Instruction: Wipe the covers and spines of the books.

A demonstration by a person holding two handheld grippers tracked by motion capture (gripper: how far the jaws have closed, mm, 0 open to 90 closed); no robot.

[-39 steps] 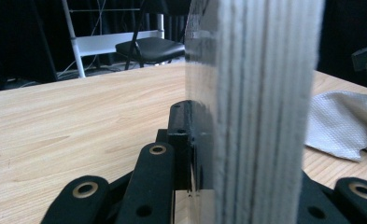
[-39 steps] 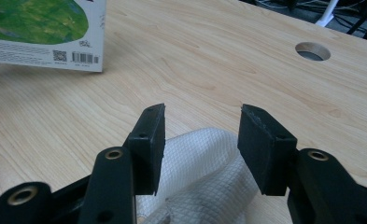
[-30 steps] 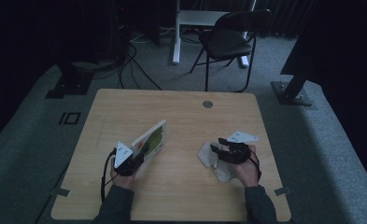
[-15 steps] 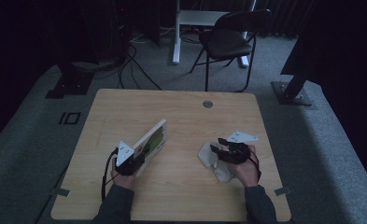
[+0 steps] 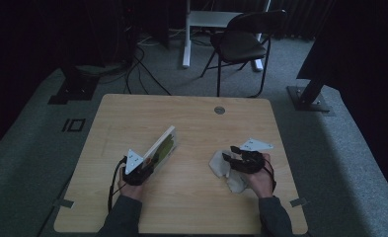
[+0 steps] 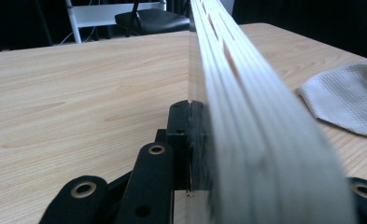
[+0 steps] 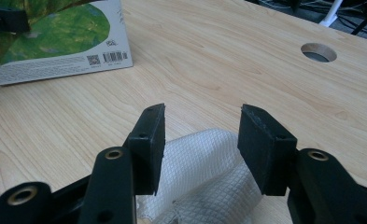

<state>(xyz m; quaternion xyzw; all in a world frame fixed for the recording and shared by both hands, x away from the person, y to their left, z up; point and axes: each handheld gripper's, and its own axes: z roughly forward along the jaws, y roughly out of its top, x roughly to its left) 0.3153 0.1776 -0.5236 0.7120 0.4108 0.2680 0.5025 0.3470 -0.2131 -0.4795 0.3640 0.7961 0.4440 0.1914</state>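
High view first: we have a book point(image 5: 162, 147) clamped in our left gripper point(image 5: 141, 168), tipped up on its edge and leaning over the left half of the table point(image 5: 191, 123), nearer the front edge than the back. From the left gripper view we look straight along the pages point(image 6: 246, 107), with one black jaw pressed flat against the near cover, so the grip on that book looks firm.

Over on the right half of the tabletop, our right gripper point(image 5: 233, 157) sits by a crumpled white cloth point(image 5: 225, 170) near the front right corner. The right gripper view tells the real story: both jaws stand apart above the cloth point(image 7: 204, 177), with a clear gap between them and nothing pinched. So that tool is loose, grasping nothing, poised just over the fabric. Beyond it we can see the book's back cover point(image 7: 59, 42), green picture and barcode showing, standing well apart from the cloth.

Where are we in the job? Our read is that it is a wipe-down of the book: lifting and presenting the cover is done, picking up the cloth is not yet done, and the wiping itself lies ahead. Next we would expect the right jaws to close on a fold of cloth and carry it across to the cover.
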